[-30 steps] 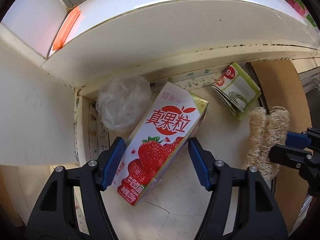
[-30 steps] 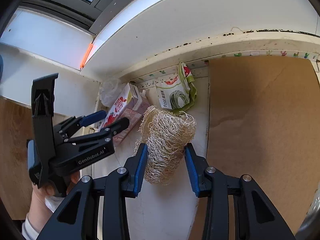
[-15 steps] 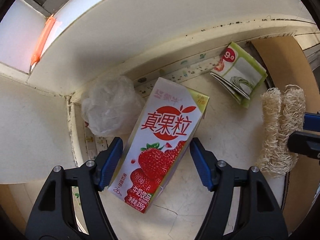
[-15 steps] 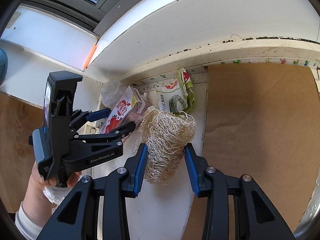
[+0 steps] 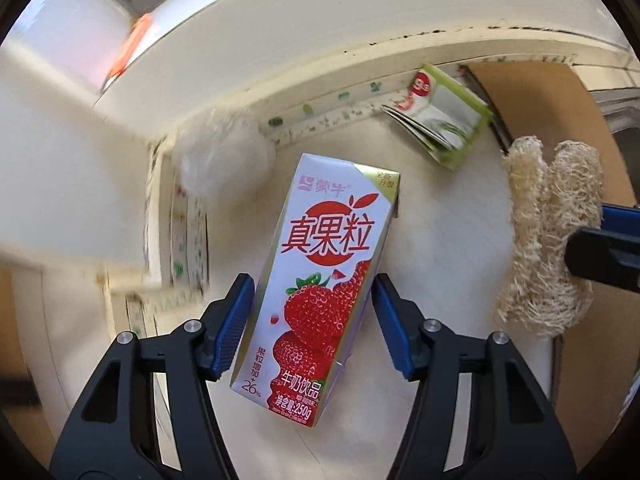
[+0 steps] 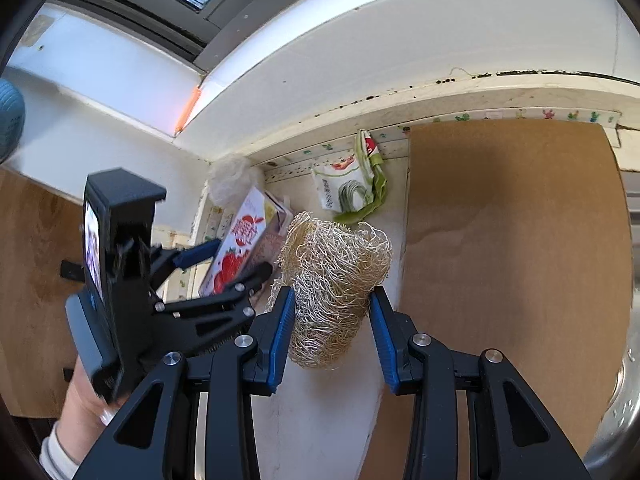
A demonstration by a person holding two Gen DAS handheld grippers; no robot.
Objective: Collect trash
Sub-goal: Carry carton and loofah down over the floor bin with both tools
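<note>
A strawberry milk carton (image 5: 320,280) sits between the blue pads of my left gripper (image 5: 314,320), which is shut on it; it is held off the counter and also shows in the right wrist view (image 6: 236,252). My right gripper (image 6: 330,320) is shut on a beige loofah sponge (image 6: 332,280), which also shows in the left wrist view (image 5: 548,240). A green and white food wrapper (image 5: 440,120) lies by the back wall. A crumpled clear plastic bag (image 5: 224,160) sits in the corner.
A brown board (image 6: 512,240) covers the counter on the right, with a metal sink rim (image 6: 624,420) beyond it. The white windowsill (image 6: 360,60) overhangs the back wall. A wooden panel (image 6: 32,280) stands at the left.
My left gripper has lifted and pulled back with the carton, turning it more upright; the bag and wall have dropped away. My right gripper holds the loofah in the same place.
</note>
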